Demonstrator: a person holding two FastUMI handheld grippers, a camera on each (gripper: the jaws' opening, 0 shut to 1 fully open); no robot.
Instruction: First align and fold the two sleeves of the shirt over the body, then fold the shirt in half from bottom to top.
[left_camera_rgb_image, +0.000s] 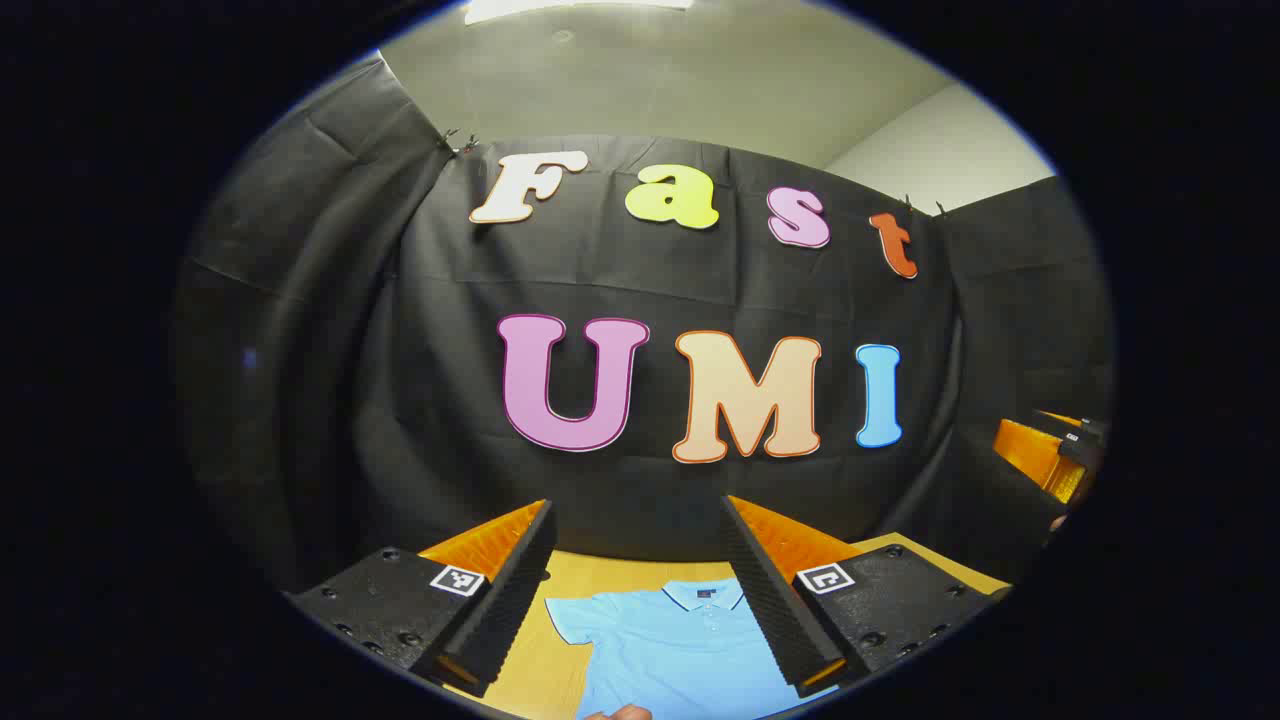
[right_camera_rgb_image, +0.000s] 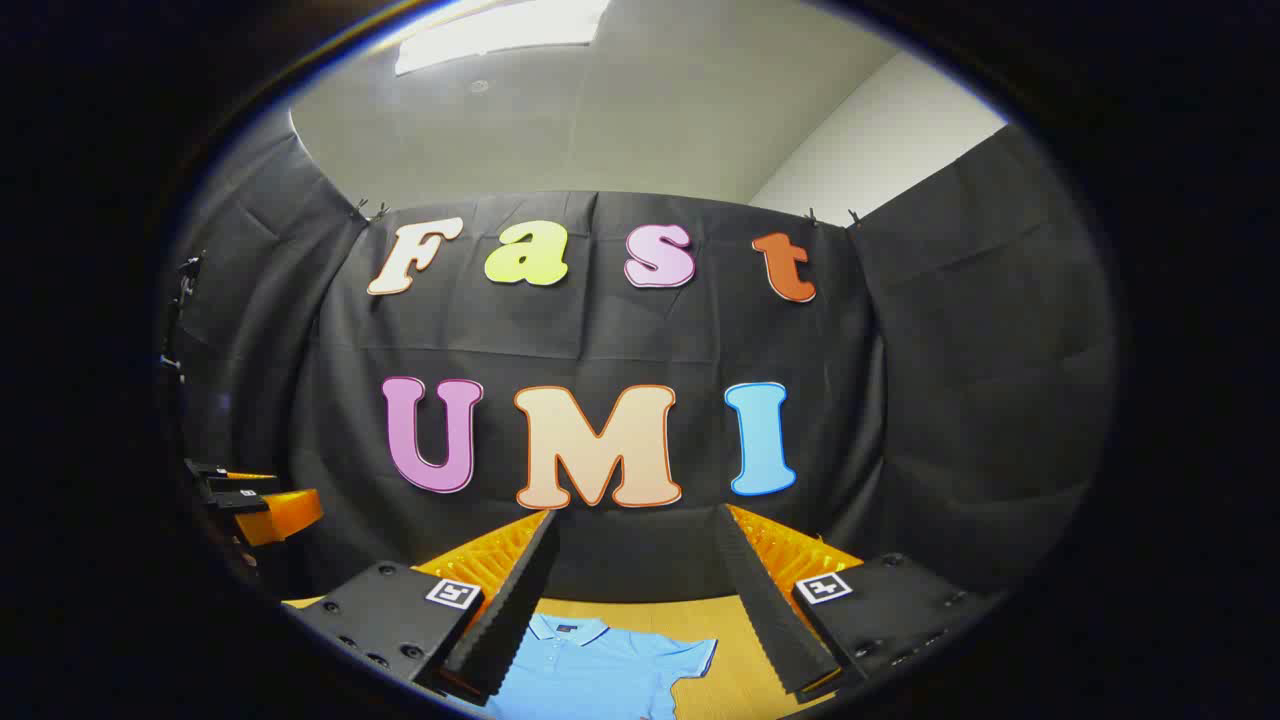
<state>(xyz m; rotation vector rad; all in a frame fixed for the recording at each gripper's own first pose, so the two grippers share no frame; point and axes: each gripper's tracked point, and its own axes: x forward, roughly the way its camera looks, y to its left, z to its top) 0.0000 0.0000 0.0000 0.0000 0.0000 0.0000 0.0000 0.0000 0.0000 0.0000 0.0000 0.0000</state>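
Note:
A light blue polo shirt (left_camera_rgb_image: 680, 650) lies flat on the wooden table (left_camera_rgb_image: 535, 675), collar toward the back wall and buttons up. Its one short sleeve (left_camera_rgb_image: 575, 618) is spread out to the side. My left gripper (left_camera_rgb_image: 637, 510) hovers above the shirt, open, with nothing between its fingers. In the right gripper view the same shirt (right_camera_rgb_image: 590, 665) lies below, its other sleeve (right_camera_rgb_image: 692, 655) spread outward. There my right gripper (right_camera_rgb_image: 637, 515) is also open and holds nothing, well above the cloth.
Part of the right gripper (left_camera_rgb_image: 1045, 455) shows at the far right edge, raised off the table. The left gripper (right_camera_rgb_image: 250, 505) shows at the far left. A bit of a hand (left_camera_rgb_image: 620, 712) lies at the bottom edge. Bare table (right_camera_rgb_image: 745, 655) lies beside the shirt.

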